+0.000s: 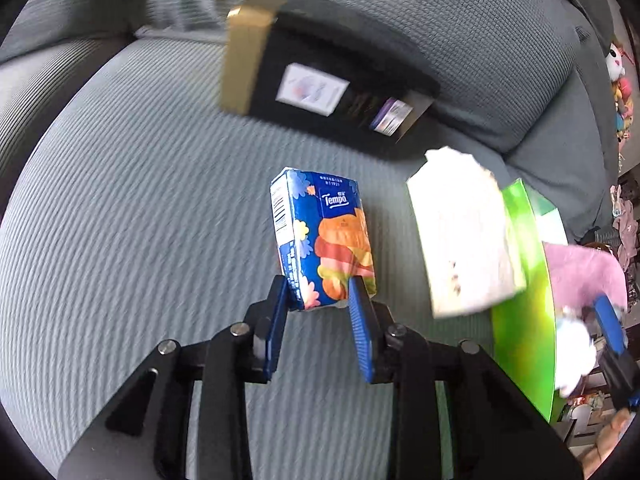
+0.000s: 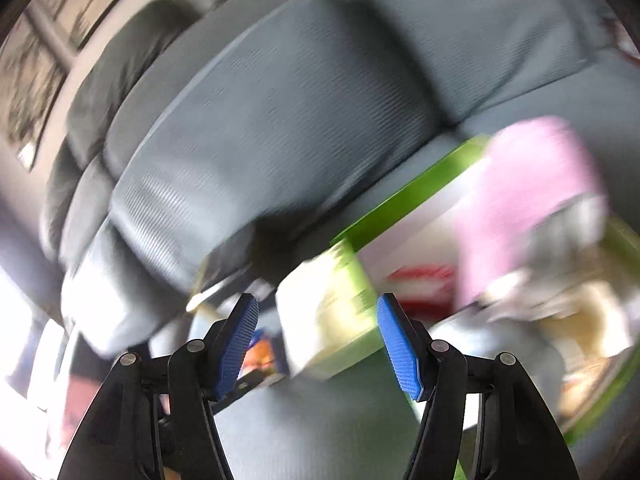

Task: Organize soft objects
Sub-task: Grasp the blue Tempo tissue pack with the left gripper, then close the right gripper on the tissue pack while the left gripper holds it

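Holding the blue tissue pack [image 1: 320, 236] by its lower end in our left gripper [image 1: 320, 300], jaws narrowed onto it, we have it above the grey sofa seat [image 1: 120, 220]. The green box [image 1: 524, 300] beside it already has a pink plush [image 1: 580, 268] — this pack and the white pack [image 1: 464, 236] seem left. Our right gripper [image 2: 318, 340] stands half open, empty.

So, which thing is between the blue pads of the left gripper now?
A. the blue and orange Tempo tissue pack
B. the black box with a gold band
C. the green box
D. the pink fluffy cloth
A: in the left wrist view the left gripper has its blue pads pressed on the lower end of the blue and orange Tempo tissue pack, with the grey sofa cushion behind it.
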The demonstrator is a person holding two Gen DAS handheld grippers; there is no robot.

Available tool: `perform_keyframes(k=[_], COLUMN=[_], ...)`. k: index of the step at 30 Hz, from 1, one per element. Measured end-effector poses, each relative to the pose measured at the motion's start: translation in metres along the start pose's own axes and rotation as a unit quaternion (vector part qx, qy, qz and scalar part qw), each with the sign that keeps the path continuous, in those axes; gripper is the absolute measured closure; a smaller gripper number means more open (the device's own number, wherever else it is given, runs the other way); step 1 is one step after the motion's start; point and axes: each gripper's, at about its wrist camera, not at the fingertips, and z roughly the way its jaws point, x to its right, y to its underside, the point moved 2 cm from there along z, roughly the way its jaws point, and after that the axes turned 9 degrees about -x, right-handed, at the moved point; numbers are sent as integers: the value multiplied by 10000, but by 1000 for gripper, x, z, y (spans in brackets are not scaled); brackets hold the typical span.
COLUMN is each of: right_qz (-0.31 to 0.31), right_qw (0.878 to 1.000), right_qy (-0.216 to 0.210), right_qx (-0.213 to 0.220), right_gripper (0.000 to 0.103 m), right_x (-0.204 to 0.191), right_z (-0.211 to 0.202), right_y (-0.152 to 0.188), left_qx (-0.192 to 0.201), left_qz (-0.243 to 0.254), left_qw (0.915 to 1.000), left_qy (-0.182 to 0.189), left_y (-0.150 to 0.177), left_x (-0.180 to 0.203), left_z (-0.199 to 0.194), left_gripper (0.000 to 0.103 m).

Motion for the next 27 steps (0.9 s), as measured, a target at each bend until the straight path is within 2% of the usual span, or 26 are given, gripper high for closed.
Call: perform_keyframes(k=[4, 6, 10, 12, 15, 20, 24, 27], right_qz=[-481, -672, -829, -909, -928, -875, -844, -899], right_qw=[9919, 9846, 9713, 9674, 9636, 9604, 9553, 9566], right_qy=[-596, -649, -645, -621, -528, -114, -219, -245], right_qx=[-1012, -1477, -2134, -2283, -2452, -2644, -2824, -2762], right_gripper=[40, 40, 40, 40, 40, 43, 51, 53], right_x=[-42, -60, -85, -94, -98, -96, -91, -93], right_z=[50, 76, 121, 137, 156, 183, 194, 193], right_y=[15, 25, 46, 54, 60, 66, 73, 76], left_qx=[-47, -32, -185, -182, -216, -266, -227, -64], left_qz=[-211, -293, -517, -538, -562, -529, -374, -133], left_qw=[9997, 9995, 9964, 9960, 9950, 9947, 9961, 9975], left_qy=[72, 141, 647, 688, 797, 837, 762, 692], left_y=[22, 29, 35, 35, 38, 37, 33, 32], left_x=[-26, -37, -59, -50, -65, -69, -55, -42], left_z=[-15, -21, -17, -15, -24, -27, -23, -29], left_gripper=[74, 74, 73, 73, 72, 70, 71, 74])
